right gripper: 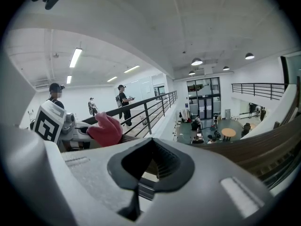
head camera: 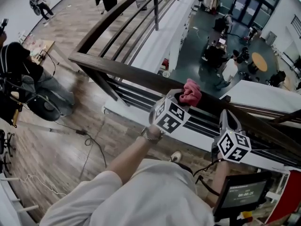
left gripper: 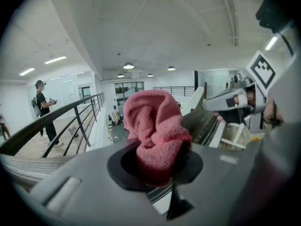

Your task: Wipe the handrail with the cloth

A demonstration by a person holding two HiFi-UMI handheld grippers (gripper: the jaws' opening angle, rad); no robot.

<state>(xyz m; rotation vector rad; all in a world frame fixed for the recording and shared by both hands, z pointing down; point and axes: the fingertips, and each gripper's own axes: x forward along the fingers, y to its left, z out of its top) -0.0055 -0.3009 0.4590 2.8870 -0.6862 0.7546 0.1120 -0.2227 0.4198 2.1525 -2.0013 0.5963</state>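
A dark wooden handrail (head camera: 117, 70) runs across the head view from mid-left to the right edge. My left gripper (head camera: 184, 98) is over the rail's middle, shut on a crumpled pink cloth (head camera: 191, 92) that sticks up above the rail. In the left gripper view the cloth (left gripper: 155, 121) fills the hollow between the jaws. My right gripper (head camera: 229, 118) hovers over the rail just to the right, shut with nothing in it. The right gripper view shows its jaws (right gripper: 151, 166) closed around an empty hollow, the rail (right gripper: 263, 147) on the right and the cloth (right gripper: 106, 130) on the left.
Beyond the rail is a drop to a lower floor with people and a round table (head camera: 259, 61). A second railing (head camera: 117, 18) runs away to the upper left. A seated person with gear (head camera: 19, 74) and a cable (head camera: 91, 140) are on the wooden floor. A small screen (head camera: 241, 194) hangs lower right.
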